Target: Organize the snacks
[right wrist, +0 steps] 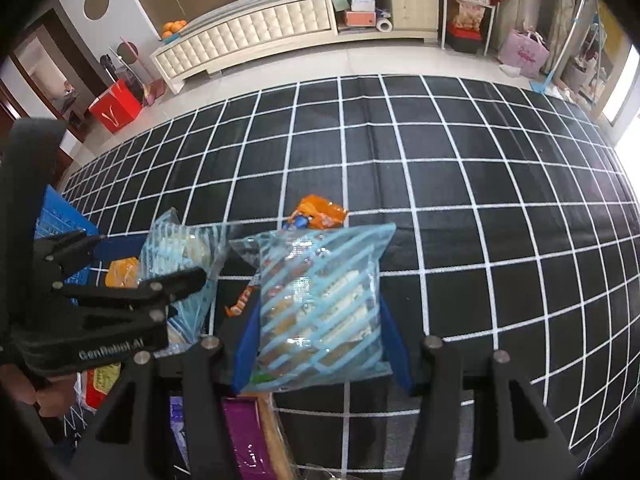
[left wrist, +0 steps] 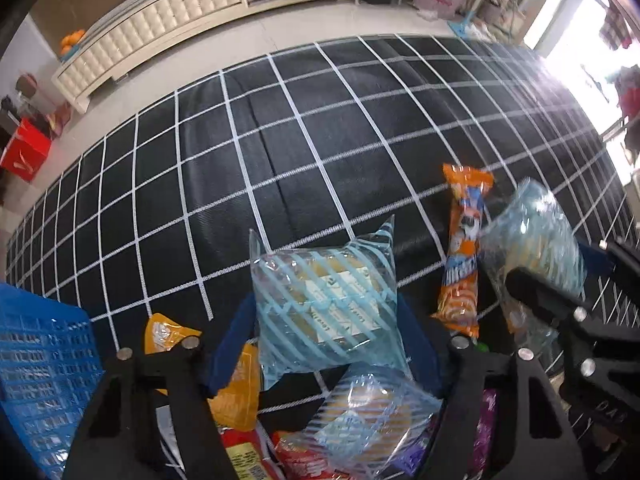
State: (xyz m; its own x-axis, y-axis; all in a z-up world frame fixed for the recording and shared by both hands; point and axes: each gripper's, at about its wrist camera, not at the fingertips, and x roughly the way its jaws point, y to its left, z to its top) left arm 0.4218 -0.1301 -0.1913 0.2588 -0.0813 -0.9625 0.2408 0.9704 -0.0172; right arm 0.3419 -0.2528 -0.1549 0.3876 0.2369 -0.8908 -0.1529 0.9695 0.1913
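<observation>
In the left wrist view my left gripper [left wrist: 326,320] is shut on a clear snack bag with light-blue stripes [left wrist: 324,300], its blue pads pressing both sides. In the right wrist view my right gripper [right wrist: 320,320] is shut on a second blue-striped bag [right wrist: 320,300] in the same way. Each gripper also shows in the other's view: the right gripper [left wrist: 560,260] with its bag [left wrist: 532,240], the left gripper [right wrist: 148,258] with its bag [right wrist: 180,256]. An orange snack pack [left wrist: 464,252] lies on the mat between the two bags.
A black mat with a white grid [left wrist: 280,140] covers the floor. A blue plastic basket [left wrist: 44,380] stands at the left. Loose snacks lie near the grippers: a third striped bag [left wrist: 372,412], a yellow bag [left wrist: 236,388], a purple pack [right wrist: 244,440]. A low cream cabinet [right wrist: 260,36] lines the far wall.
</observation>
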